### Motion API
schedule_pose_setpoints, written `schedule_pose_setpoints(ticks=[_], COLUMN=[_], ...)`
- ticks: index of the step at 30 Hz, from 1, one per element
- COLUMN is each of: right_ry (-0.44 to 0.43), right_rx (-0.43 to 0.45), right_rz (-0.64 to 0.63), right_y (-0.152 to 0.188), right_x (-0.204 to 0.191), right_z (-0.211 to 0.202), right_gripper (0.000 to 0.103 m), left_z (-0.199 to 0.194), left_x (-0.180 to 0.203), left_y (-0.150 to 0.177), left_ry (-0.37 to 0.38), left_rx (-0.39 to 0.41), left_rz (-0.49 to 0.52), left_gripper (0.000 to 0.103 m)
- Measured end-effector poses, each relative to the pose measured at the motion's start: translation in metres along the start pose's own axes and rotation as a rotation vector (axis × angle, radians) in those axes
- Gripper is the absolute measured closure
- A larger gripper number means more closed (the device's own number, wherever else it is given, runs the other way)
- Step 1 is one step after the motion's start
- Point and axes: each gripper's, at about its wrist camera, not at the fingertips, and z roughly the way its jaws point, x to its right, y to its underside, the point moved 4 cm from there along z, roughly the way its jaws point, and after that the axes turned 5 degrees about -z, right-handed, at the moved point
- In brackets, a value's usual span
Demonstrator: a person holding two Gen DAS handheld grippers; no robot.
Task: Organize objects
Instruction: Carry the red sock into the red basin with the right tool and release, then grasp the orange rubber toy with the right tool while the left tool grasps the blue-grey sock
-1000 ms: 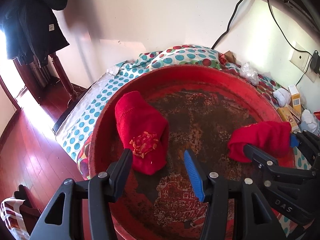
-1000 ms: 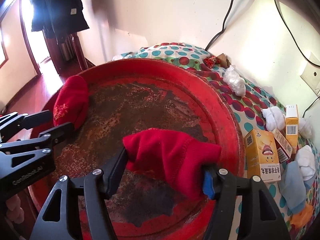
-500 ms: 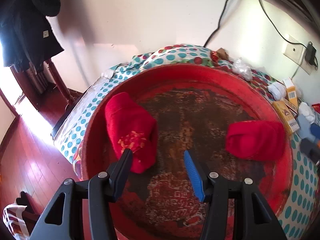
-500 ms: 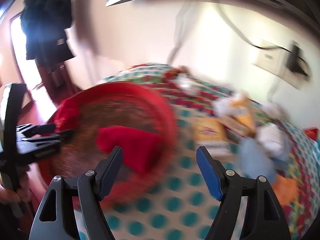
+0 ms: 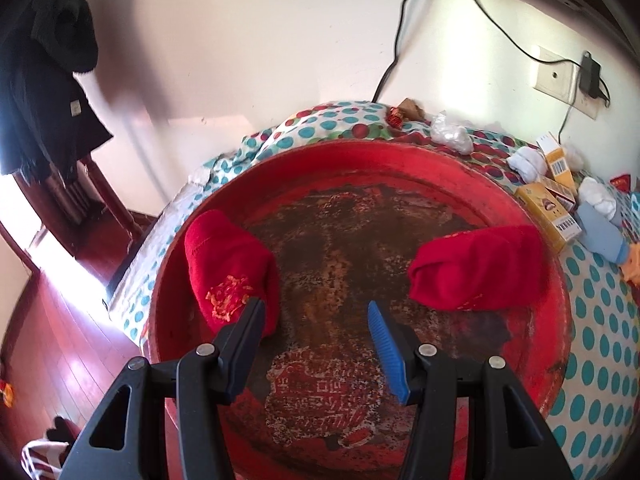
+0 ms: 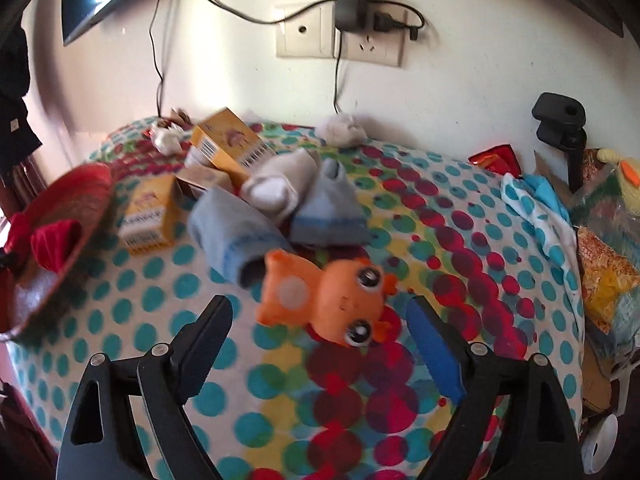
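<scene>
Red socks now lie as two rolled bundles inside the red basin, since the right gripper has just spread its jaws, let one go and swung to the orange toy beside the basin, while the left gripper hovers spread and empty.

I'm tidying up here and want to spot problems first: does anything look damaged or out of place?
The red tray looks badly worn: its inner surface is flaked and rusty brown. On the dotted cloth, the socks, the yellow boxes and the orange toy lie jumbled together, the toy on its side.
</scene>
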Motion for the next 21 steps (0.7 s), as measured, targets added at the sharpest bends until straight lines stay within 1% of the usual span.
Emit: schedule_pose_setpoints(ticks=[2, 4, 7, 10, 11, 13, 14, 16, 18, 21], right_ry=[0.004, 0.003, -0.016, -0.035, -0.047, -0.067, -0.073, -0.059, -0.036, 0.009], right_rx=[-0.008, -0.018, -0.012, -0.015, -0.016, -0.005, 0.013, 0.036, 0.042, 0.04], right_rz=[0.002, 0.011, 0.036, 0.05, 0.052, 0.058, 0.064, 0.055, 0.049, 0.042], right_y=[0.003, 0.002, -0.001, -0.004, -0.004, -0.004, -0.005, -0.006, -0.004, 0.001], right_x=[-0.001, -0.002, -0.001, -0.002, -0.003, -0.004, -0.003, -0.001, 0.003, 0.017], right_z=[0.008, 0.016, 0.026, 0.035, 0.037, 0.038, 0.035, 0.029, 0.026, 0.024], right_gripper=[0.014, 0.014, 0.014, 0.014, 0.018, 0.022, 0.028, 0.033, 0.034, 0.036], left_z=[-0.004, -0.008, -0.014, -0.021, -0.025, -0.03, -0.032, -0.038, -0.041, -0.042], left_x=[0.005, 0.01, 0.018, 0.034, 0.041, 0.059, 0.069, 0.093, 0.121, 0.171], left_y=[0.0, 0.001, 0.0, -0.002, -0.003, -0.007, -0.008, -0.012, -0.014, -0.016], left_ry=[0.006, 0.032, 0.045, 0.07, 0.079, 0.1, 0.113, 0.154, 0.174, 0.184], left_rx=[0.02, 0.031, 0.021, 0.0, -0.002, -0.012, -0.02, -0.027, -0.035, -0.031], left_rz=[0.016, 0.011, 0.0, 0.014, 0.023, 0.044, 0.052, 0.068, 0.108, 0.198], left_gripper=[0.048, 0.048, 0.048, 0.048, 0.048, 0.048, 0.048, 0.048, 0.048, 0.048])
